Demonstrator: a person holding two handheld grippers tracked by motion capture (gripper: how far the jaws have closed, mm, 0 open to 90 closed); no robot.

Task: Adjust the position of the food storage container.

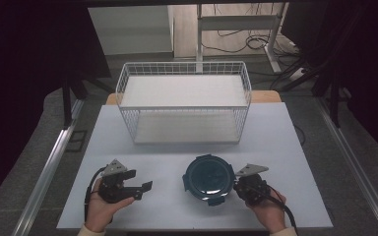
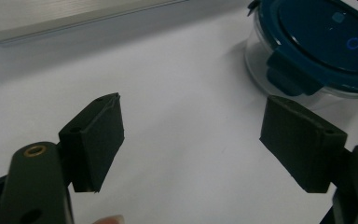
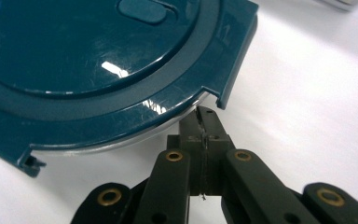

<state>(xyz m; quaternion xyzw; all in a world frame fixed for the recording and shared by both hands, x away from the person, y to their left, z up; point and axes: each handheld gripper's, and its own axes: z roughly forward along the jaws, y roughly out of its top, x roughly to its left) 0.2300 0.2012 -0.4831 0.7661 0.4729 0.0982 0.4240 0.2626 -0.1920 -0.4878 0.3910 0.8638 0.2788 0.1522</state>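
Jaws together on my right hand-held gripper point(image 3: 204, 122), tips at the container point(image 1: 209, 178) rim. Left hand-held gripper point(image 2: 191, 144) jaws apart, container ahead-right.

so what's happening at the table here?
A person holds a hand-held gripper in each hand at a white table. The right hand-held gripper has its jaws shut, tips right at the rim of a round container with a blue clip-on lid, just under the lid's edge; whether they touch it isn't clear. The left hand-held gripper sits open on the other side with nothing between its jaws. A white wire basket stands empty at the far side of the table.
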